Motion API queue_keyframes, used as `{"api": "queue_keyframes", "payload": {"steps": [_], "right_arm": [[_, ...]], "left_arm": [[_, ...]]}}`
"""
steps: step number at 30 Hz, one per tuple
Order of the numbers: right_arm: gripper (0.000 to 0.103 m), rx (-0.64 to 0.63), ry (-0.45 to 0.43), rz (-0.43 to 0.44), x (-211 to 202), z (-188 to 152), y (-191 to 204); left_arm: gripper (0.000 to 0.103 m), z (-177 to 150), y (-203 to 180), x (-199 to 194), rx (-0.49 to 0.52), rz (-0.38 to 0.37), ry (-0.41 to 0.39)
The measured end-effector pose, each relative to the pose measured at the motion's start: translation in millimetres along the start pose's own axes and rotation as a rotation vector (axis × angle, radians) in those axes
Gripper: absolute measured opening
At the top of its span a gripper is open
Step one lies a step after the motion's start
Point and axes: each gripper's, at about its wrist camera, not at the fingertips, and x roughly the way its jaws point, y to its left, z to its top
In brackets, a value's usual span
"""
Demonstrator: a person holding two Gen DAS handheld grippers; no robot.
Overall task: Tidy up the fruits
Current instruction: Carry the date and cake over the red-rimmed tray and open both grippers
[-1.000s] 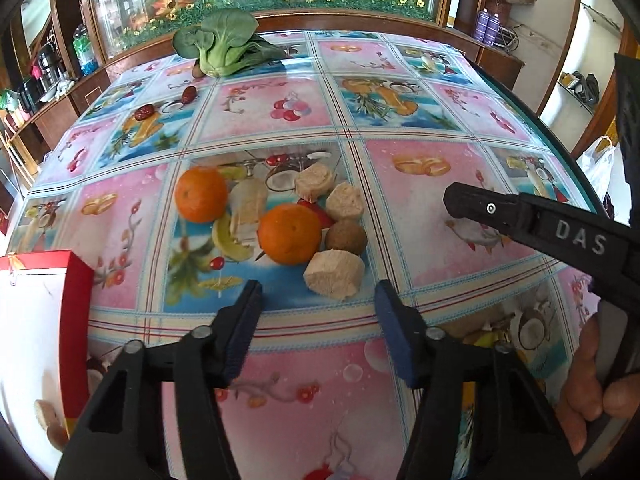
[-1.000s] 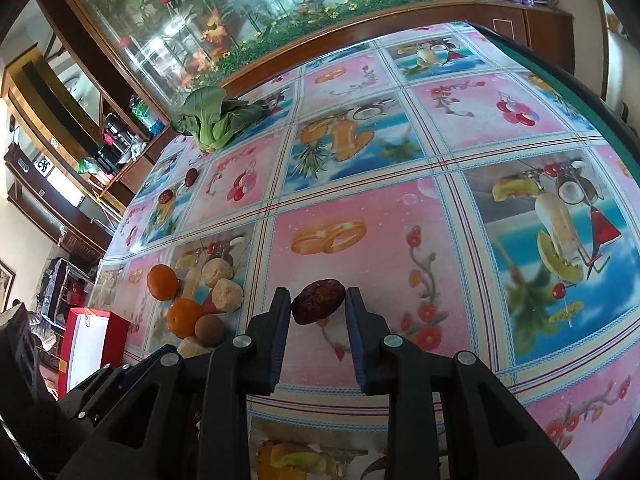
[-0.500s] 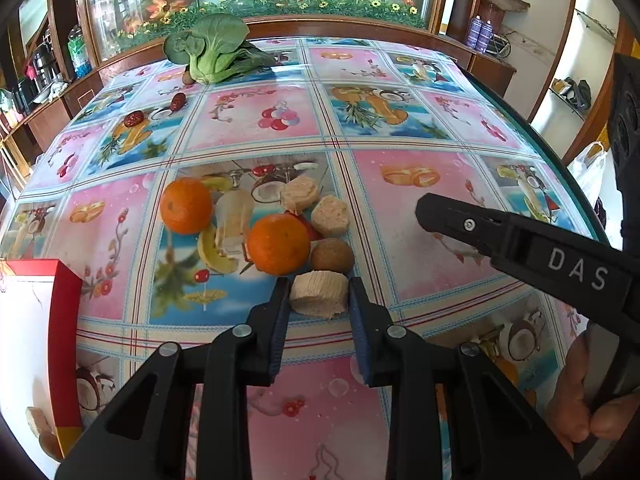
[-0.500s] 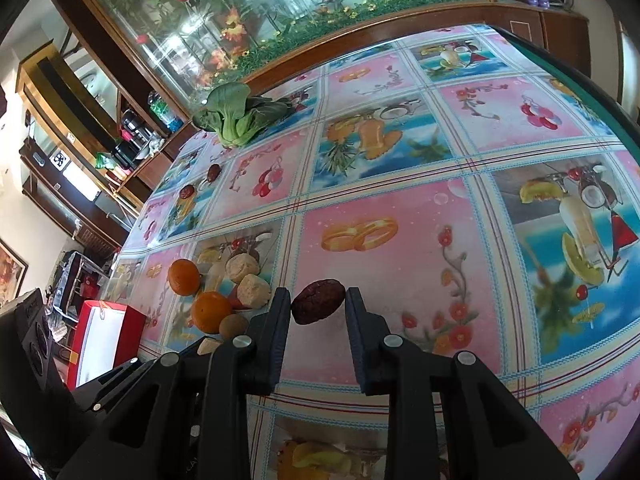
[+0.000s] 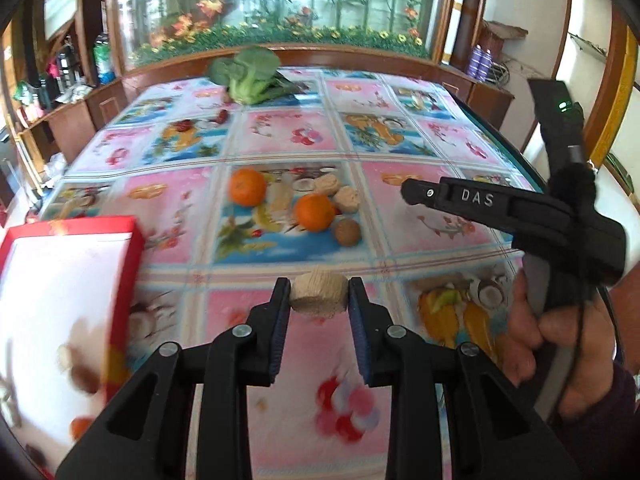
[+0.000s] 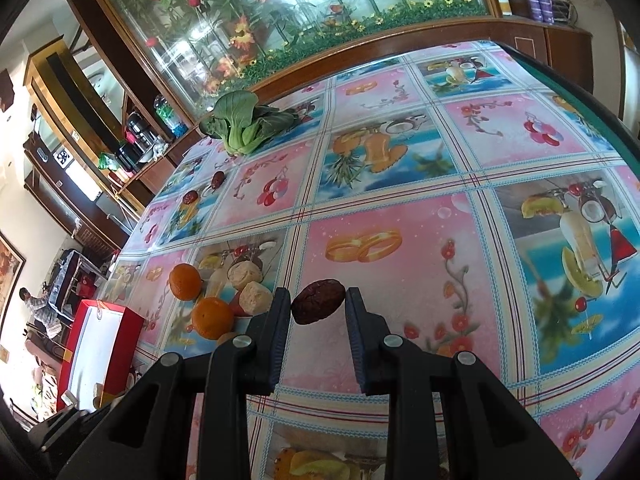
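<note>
While the left gripper [image 5: 319, 292] clamped a tan cake [image 5: 319, 293] above the table [image 5: 404, 236], the right gripper [image 6: 318, 307] pinched a dark date [image 6: 317, 306]. Best to swing the cake level toward the red box [image 5: 132, 240], I'd say, clearing its rim; oranges [image 5: 314, 212] and a brown nut [image 5: 347, 232] waited beyond.

Red box [image 5: 68, 304] — cut off by the left frame edge, contents smeared by blur, unidentifiable. In the right wrist view, brown round fruit [image 6: 226, 337] mostly hidden behind the right gripper's [image 6: 318, 307] finger.
</note>
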Motion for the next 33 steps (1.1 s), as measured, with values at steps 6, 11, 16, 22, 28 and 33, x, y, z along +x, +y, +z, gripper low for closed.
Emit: {"api": "queue_keyframes", "payload": {"steps": [6, 11, 16, 22, 28, 33], "right_arm": [[0.027, -0.053, -0.058, -0.006, -6.5, -6.1, 5.4], [0.027, -0.07, -0.088, -0.005, -12.9, -11.5, 8.4], [0.027, -0.036, -0.099, 0.014, -23.1, -21.9, 24.3], [0.027, -0.117, -0.081, 0.118, -29.4, -58.6, 91.3], [0.027, -0.207, -0.006, 0.307, -19.3, -83.2, 181.5], [0.027, -0.272, 0.059, 0.396, -8.4, -105.9, 237.7]], "left_arm": [[0.031, -14.6, 29.0, -43.9, -0.049, 0.037, -0.062], [0.031, -25.7, 66.3, -79.2, -0.105, 0.085, -0.118], [0.031, -34.8, 101.5, -97.6, -0.155, 0.149, -0.147], [0.031, -49.6, 144.5, -107.6, -0.225, 0.212, -0.16], [0.031, -66.4, 183.8, -120.9, -0.289, 0.281, -0.175], [0.031, -79.6, 213.7, -124.4, -0.339, 0.335, -0.173]]}}
